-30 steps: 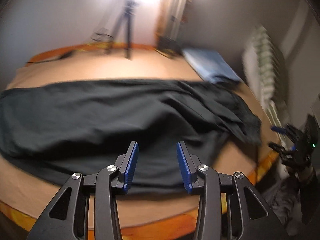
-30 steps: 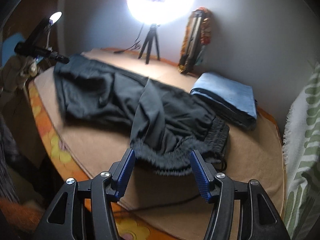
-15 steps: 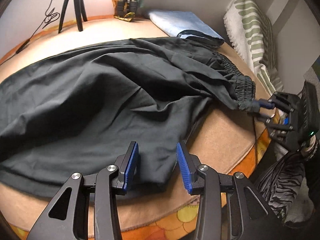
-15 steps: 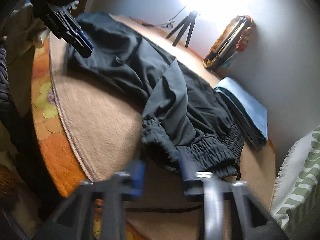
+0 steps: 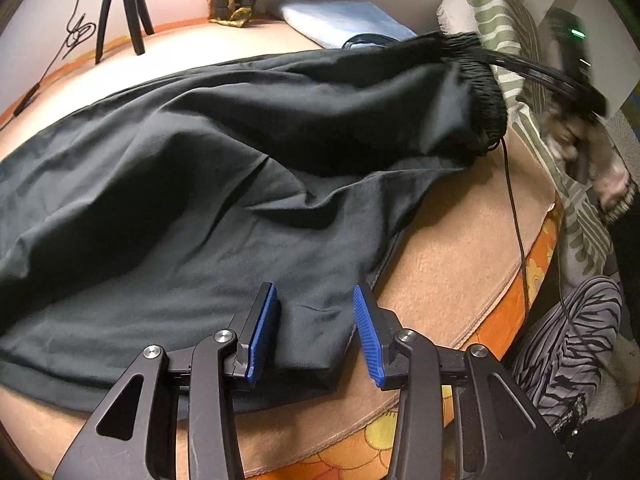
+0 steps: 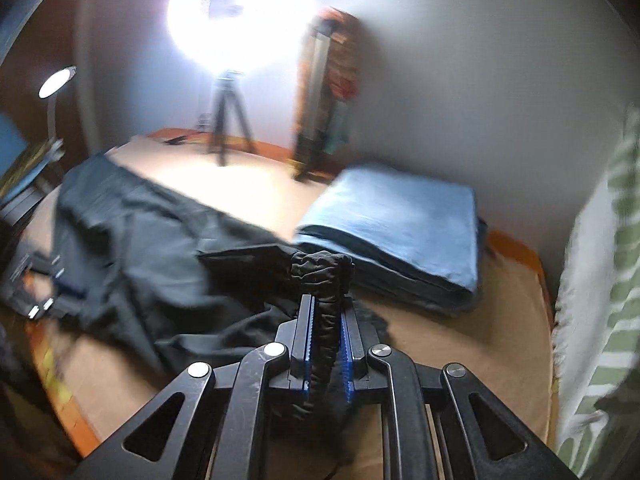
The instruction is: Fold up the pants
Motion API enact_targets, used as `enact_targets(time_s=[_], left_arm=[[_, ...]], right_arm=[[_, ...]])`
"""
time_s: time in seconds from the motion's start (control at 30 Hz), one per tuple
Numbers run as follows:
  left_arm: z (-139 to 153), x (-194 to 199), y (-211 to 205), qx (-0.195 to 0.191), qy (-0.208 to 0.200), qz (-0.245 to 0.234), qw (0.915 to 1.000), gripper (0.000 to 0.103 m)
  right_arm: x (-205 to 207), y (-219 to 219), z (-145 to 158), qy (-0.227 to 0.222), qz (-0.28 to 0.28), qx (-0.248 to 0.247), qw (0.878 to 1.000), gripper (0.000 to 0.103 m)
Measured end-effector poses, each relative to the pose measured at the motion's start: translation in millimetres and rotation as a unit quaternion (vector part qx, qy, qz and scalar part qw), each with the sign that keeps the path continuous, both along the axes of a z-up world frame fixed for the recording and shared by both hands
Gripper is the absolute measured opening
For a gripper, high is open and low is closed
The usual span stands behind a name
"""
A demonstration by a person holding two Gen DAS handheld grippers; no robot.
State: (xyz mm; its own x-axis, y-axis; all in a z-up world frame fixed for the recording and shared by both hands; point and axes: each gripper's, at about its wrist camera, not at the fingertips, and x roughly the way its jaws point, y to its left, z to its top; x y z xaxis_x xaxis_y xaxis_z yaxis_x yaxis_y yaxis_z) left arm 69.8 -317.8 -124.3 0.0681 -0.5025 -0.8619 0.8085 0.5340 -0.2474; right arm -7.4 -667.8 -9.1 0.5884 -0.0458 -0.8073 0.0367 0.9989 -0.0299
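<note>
A tripod [image 5: 120, 4] stands at the far left of the bed [image 5: 452, 240], near the wall, its cable trailing over the tan cover. The black pants [image 5: 180, 200] lie spread across the bed from the left edge toward the right, wrinkled, with one leg hem at the near edge. The left tool [image 5: 314, 332] sits low over that hem, its blue pads apart on either side of the fabric corner, not pressing it. Behind the pants a folded blue blanket [image 5: 344, 24] rests by the wall. Farther right, the elastic waistband [image 5: 486, 92] is lifted off the bed, pulled up toward a green-and-white patterned throw [image 5: 516, 32].

In the right wrist view, a ring light [image 6: 240, 12] glares above its tripod. The right tool [image 6: 326, 344] is closing on the gathered waistband [image 6: 324, 276], the bunched black elastic pinched between its blue pads. The blue blanket [image 6: 400, 216] lies just beyond it.
</note>
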Motion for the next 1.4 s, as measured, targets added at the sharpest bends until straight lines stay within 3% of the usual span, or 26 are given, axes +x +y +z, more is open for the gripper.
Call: enact_targets(time_s=[0.13,0.23,0.3,0.43,0.5,0.53,0.6,0.7,0.8,0.93,1.0,1.13,1.27,1.33,1.4], left_arm=[[-1,-1,2,0.000,-0.001,-0.005,1.0000,0.038],[0,-3,2,0.003,-0.007,-0.010,0.9999,0.038],[2,-5,3,0.004,-0.011,-0.011,0.9999,0.038],[11,-7,5,-0.002,-0.030,-0.013,0.9995,0.038],[16,-8,8,-0.008,-0.039,-0.013,0.9991,0.038],[19,-9,9,-0.011,-0.042,-0.014,0.9990,0.038],[24,-13,11,-0.012,-0.057,-0.020,0.9981,0.039],[26,-20,12,-0.002,-0.084,-0.031,0.9960,0.051],[24,-27,16,0.011,-0.097,-0.040,0.9944,0.051],[25,-39,21,0.023,-0.131,-0.055,0.9895,0.051],[24,-41,19,0.027,-0.141,-0.060,0.9879,0.051],[14,-50,6,0.053,-0.185,-0.087,0.9775,0.052],[1,-54,-6,0.079,-0.213,-0.111,0.9674,0.052],[-3,-55,-9,0.083,-0.224,-0.114,0.9643,0.052],[-3,-52,-10,0.079,-0.222,-0.110,0.9656,0.052]], right_arm=[[22,-39,-35,0.046,-0.066,0.052,0.995,0.010],[26,-53,-56,0.065,-0.088,0.063,0.992,0.017],[24,-61,-61,0.072,-0.112,0.063,0.989,0.039],[-3,-73,-56,0.066,-0.147,0.129,0.978,0.046],[-17,-74,-56,0.067,-0.163,0.139,0.974,0.070],[-26,-72,-58,0.071,-0.172,0.147,0.971,0.073],[-38,-71,-64,0.079,-0.179,0.180,0.964,0.074],[-49,-67,-74,0.085,-0.192,0.221,0.952,0.074],[-56,-69,-86,0.091,-0.224,0.260,0.935,0.075],[-64,-62,-85,0.086,-0.250,0.288,0.921,0.075],[-64,-56,-85,0.087,-0.259,0.285,0.919,0.075],[-61,-46,-85,0.086,-0.272,0.291,0.913,0.076],[-58,-45,-87,0.071,-0.304,0.310,0.898,0.075],[-62,-51,-89,0.056,-0.336,0.326,0.882,0.068],[-66,-54,-91,0.047,-0.358,0.336,0.870,0.055]])
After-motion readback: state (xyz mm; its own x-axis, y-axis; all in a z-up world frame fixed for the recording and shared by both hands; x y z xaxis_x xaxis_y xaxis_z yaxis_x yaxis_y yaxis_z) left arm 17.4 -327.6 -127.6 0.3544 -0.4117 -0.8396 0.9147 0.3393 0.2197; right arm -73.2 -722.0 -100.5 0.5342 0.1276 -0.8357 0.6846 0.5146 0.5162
